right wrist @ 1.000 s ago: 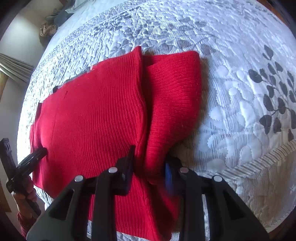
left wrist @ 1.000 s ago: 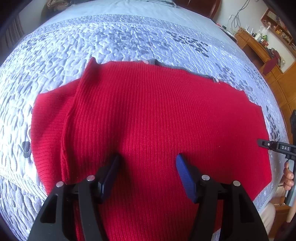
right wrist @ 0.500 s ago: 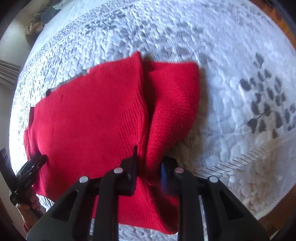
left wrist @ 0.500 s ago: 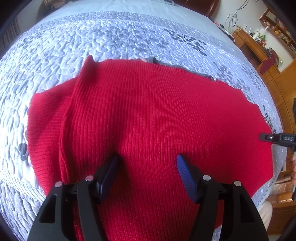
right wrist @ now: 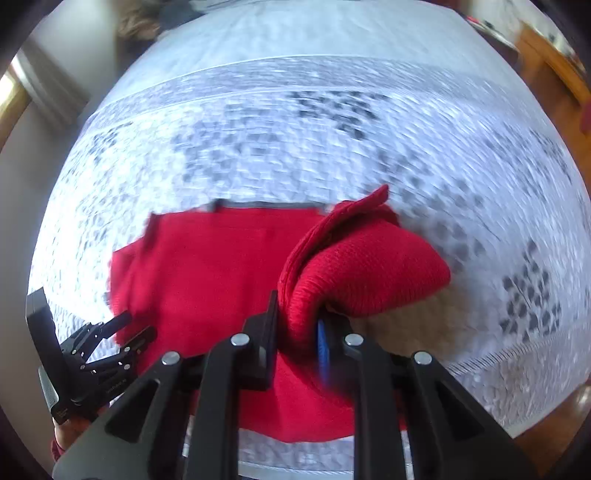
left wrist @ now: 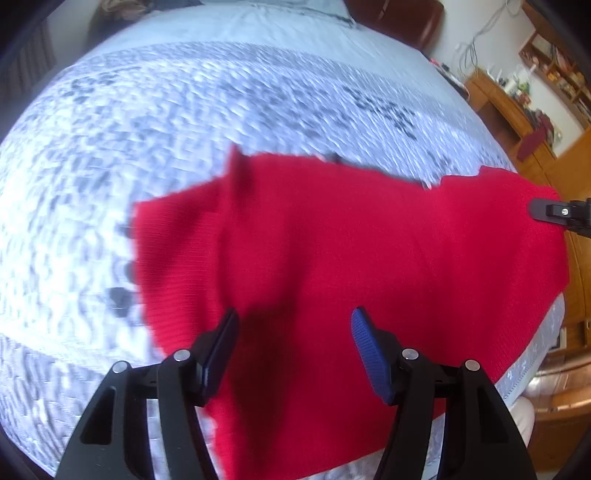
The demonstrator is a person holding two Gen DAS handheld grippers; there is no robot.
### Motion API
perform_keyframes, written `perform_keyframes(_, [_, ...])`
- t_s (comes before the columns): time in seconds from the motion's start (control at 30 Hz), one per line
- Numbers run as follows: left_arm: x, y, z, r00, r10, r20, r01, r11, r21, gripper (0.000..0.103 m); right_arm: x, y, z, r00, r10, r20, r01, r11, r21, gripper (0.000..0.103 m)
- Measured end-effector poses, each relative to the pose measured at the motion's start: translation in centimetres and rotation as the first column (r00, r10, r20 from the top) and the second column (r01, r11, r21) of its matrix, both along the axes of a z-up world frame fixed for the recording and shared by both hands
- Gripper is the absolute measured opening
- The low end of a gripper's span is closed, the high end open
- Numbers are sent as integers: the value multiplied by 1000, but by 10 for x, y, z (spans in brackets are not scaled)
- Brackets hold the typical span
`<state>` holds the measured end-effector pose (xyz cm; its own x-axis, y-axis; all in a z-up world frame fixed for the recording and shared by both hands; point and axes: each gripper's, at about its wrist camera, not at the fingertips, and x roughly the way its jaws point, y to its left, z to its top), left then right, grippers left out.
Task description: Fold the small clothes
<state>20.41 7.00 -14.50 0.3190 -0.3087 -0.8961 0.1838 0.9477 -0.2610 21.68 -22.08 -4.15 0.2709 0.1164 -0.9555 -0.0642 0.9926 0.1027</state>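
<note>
A red ribbed knit garment [left wrist: 351,258] lies on a grey-and-white quilted bed [left wrist: 184,110]. My left gripper [left wrist: 293,332] is open and empty, hovering over the garment's near part. My right gripper [right wrist: 297,325] is shut on a bunched fold of the red garment [right wrist: 362,266] and holds that side lifted off the bed, while the rest [right wrist: 207,266] lies flat. The left gripper also shows at the lower left of the right wrist view [right wrist: 122,339]. The right gripper's tip shows at the right edge of the left wrist view [left wrist: 554,212].
The bed's near edge runs along the bottom of both views [right wrist: 517,354]. Wooden furniture with shelves [left wrist: 517,110] stands to the right of the bed. A dark headboard [left wrist: 399,18] is at the far end.
My right gripper has closed on the garment's side fold and lifted it off the bed, bunching it. My left gripper stayed open and drew back a little; both views are motion-blurred.
</note>
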Motion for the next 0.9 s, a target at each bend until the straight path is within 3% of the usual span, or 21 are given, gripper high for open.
perform_keyframes(0.17, [1,30,8,1000,22,21,-22,1000,-7,64,4,62,-4,996,93,-7,-93,996,18,16])
perform_keyframes(0.37, [1,46,-4,1000,17,-11,-17,1000,-11,64,0,119,-28,985,170,-40,-171,985,-3,16])
perform_keyframes(0.7, [-1,57,-5,998,52,-18,-52,998,-33,64,-8,147,-62,973,219,-77,-223,974,-51,17])
perform_keyframes(0.83, [1,61,3,997,71,-19,-72,996,-54,64,-13,154,-69,961,259,-95,-261,965,-8,35])
perform_keyframes(0.9, [3,64,4,997,80,-24,-81,995,-62,64,-17,153,-63,957,277,-81,-274,961,51,38])
